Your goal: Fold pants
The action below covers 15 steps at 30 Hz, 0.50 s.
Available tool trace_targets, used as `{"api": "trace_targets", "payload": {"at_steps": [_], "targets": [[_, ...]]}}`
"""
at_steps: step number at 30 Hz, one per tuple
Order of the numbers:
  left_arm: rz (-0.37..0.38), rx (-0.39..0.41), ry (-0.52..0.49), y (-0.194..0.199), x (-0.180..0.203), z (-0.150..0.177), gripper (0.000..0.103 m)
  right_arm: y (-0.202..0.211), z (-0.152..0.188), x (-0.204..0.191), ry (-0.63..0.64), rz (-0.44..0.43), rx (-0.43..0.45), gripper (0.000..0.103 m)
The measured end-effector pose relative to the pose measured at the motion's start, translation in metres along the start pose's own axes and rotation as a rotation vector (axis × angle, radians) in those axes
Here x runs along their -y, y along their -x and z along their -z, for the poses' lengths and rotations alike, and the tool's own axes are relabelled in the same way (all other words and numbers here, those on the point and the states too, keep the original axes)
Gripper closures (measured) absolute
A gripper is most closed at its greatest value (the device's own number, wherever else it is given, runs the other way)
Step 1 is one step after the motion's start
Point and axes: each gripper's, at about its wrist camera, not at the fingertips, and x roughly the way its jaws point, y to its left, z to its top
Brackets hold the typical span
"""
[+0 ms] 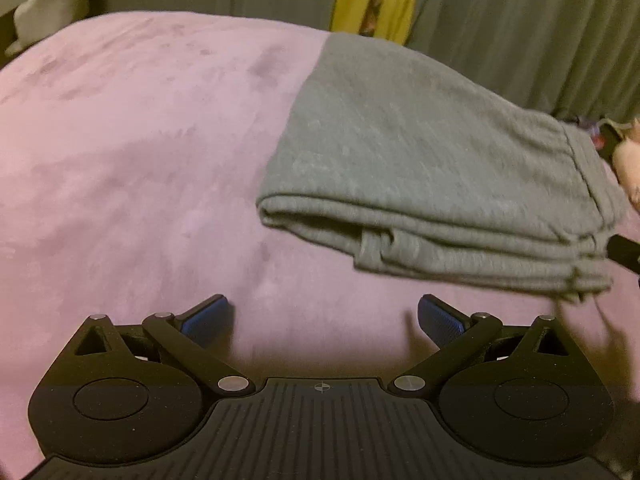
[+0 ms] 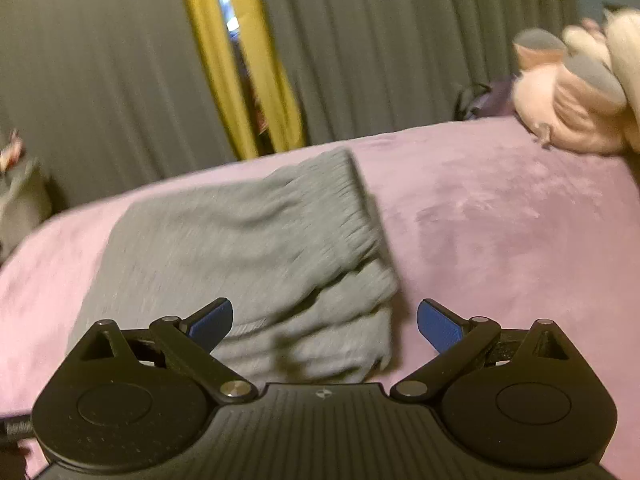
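The grey pants (image 1: pixel 420 160) lie folded into a thick stack on the pink bedspread (image 1: pixel 140 160), to the right in the left wrist view, with the folded edges facing me. My left gripper (image 1: pixel 323 320) is open and empty over bare bedspread, near and left of the stack. In the right wrist view the pants (image 2: pixel 240 248) lie just ahead, waistband ribbing on the right side. My right gripper (image 2: pixel 325 322) is open and empty, its jaws over the near right corner of the stack. A black tip of the right gripper (image 1: pixel 626 250) shows at the stack's right edge.
Grey curtains (image 2: pixel 400 40) with a yellow strip (image 2: pixel 240 80) hang behind the bed. A pink plush toy (image 2: pixel 576 96) lies on the bed's far right. The pink bedspread (image 2: pixel 500 220) runs right of the stack. A pale object (image 1: pixel 48 8) stands off the far left.
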Motion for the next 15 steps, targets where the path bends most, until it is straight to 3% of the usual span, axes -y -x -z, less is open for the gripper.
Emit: {"api": "trace_targets", "payload": {"at_steps": [4,9,15], "targets": [[-0.049,0.043,-0.093,0.02,0.011,0.007,0.0,0.012,0.019,-0.031,0.154,-0.009,0.002,0.004],[-0.009,0.069,-0.107,0.029,0.013,0.009,0.0,0.009,0.033,-0.055,0.215,-0.064,-0.079,0.004],[-0.04,0.078,-0.154,0.027,0.018,0.017,0.0,0.008,0.042,-0.062,0.253,0.011,-0.044,0.004]]}}
